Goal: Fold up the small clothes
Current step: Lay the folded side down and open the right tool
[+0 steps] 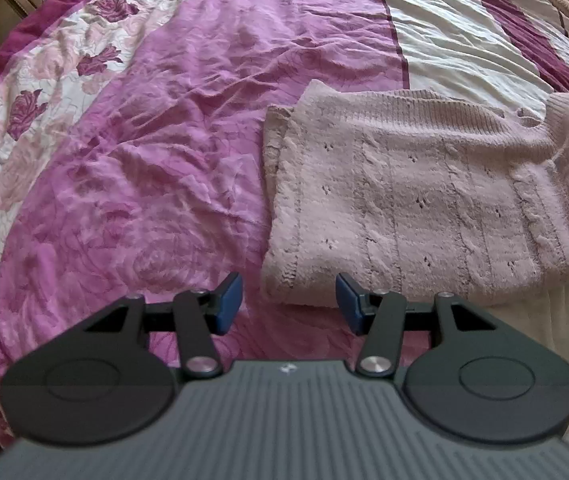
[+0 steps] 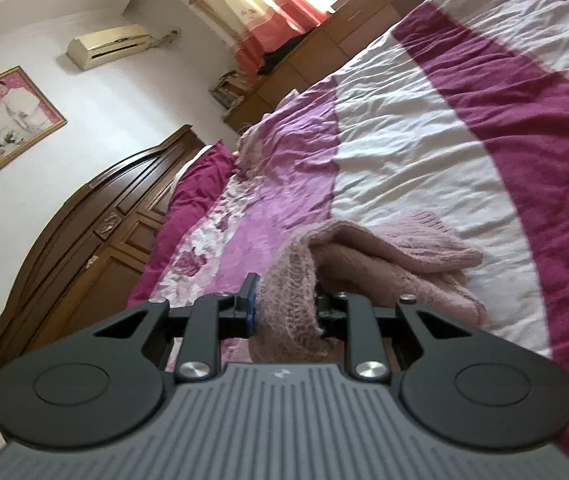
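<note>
A pale pink cable-knit sweater (image 1: pixel 424 196) is seen lying on a bed covered by a magenta, pink and white rose-print quilt (image 1: pixel 144 140), partly folded, its left edge doubled over and its right end lifted off the quilt. The left gripper (image 1: pixel 288 304) is held over the near left corner of the knit; its blue-padded jaws are spread and nothing is pinched between them, the corner lying just beyond the pads.

In the right wrist view, a bunched edge of the sweater (image 2: pixel 288 296) is pinched between the jaws of the right gripper (image 2: pixel 284 304), which are pressed onto the wool, and the rest of the garment is draped away toward the white stripe of the quilt.

The step in hand is judged to be the carrying of the lifted end across for a further fold. Several faults could arise. The thick, loose knit could slip from the narrow pinch, since only an edge is gripped. The unpinned left layers could be dragged along and the earlier fold undone. An uneven fold could result if the lifted end is twisted.
</note>
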Demonstrator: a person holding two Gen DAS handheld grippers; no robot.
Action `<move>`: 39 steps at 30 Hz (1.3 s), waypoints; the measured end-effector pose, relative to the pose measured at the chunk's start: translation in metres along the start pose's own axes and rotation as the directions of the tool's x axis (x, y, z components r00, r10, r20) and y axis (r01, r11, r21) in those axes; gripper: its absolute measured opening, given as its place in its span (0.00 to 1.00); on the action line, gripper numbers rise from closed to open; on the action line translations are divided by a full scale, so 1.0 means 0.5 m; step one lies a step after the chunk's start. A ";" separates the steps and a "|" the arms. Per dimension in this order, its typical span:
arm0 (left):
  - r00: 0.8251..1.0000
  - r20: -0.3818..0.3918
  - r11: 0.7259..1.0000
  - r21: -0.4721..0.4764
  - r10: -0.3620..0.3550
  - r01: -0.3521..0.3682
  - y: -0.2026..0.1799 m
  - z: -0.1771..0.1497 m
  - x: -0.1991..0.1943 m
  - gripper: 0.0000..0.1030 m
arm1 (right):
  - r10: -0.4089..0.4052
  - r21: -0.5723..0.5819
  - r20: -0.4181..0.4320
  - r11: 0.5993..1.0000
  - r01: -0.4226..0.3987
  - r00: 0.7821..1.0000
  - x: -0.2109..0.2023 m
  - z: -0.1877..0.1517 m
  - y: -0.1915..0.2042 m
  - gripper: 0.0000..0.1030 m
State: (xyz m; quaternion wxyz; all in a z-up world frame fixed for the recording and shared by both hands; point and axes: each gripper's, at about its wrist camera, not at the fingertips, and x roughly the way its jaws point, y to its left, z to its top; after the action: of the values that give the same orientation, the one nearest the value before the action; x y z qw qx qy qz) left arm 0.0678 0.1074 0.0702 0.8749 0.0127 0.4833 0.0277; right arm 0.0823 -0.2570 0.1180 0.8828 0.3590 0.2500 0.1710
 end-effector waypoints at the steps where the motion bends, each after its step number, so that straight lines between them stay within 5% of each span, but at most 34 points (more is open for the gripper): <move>1: 1.000 0.001 1.000 -0.001 -0.002 0.002 0.003 0.001 0.000 0.52 | 0.007 -0.006 -0.004 1.000 -0.007 1.000 0.006 -0.001 0.010 0.25; 17: 1.000 0.018 0.999 -0.044 0.003 -0.002 0.077 0.016 -0.001 0.52 | 0.098 -0.120 -0.193 0.985 -0.123 0.976 0.167 -0.082 0.188 0.25; 32: 1.000 0.008 0.997 -0.080 0.023 -0.022 0.138 0.007 0.017 0.52 | -0.048 -0.209 -0.402 0.977 -0.041 0.914 0.365 -0.279 0.194 0.27; 39: 1.000 0.002 0.996 -0.086 0.018 -0.017 0.144 0.004 0.026 0.52 | -0.026 -0.218 -0.406 0.973 -0.069 0.913 0.355 -0.281 0.209 0.54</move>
State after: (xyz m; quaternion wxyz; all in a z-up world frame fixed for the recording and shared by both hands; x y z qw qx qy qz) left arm 0.0736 0.1802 0.0638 0.8752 -0.0206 0.4802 0.0560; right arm 0.1350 -0.0231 0.0501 0.8448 0.2147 0.4027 0.2792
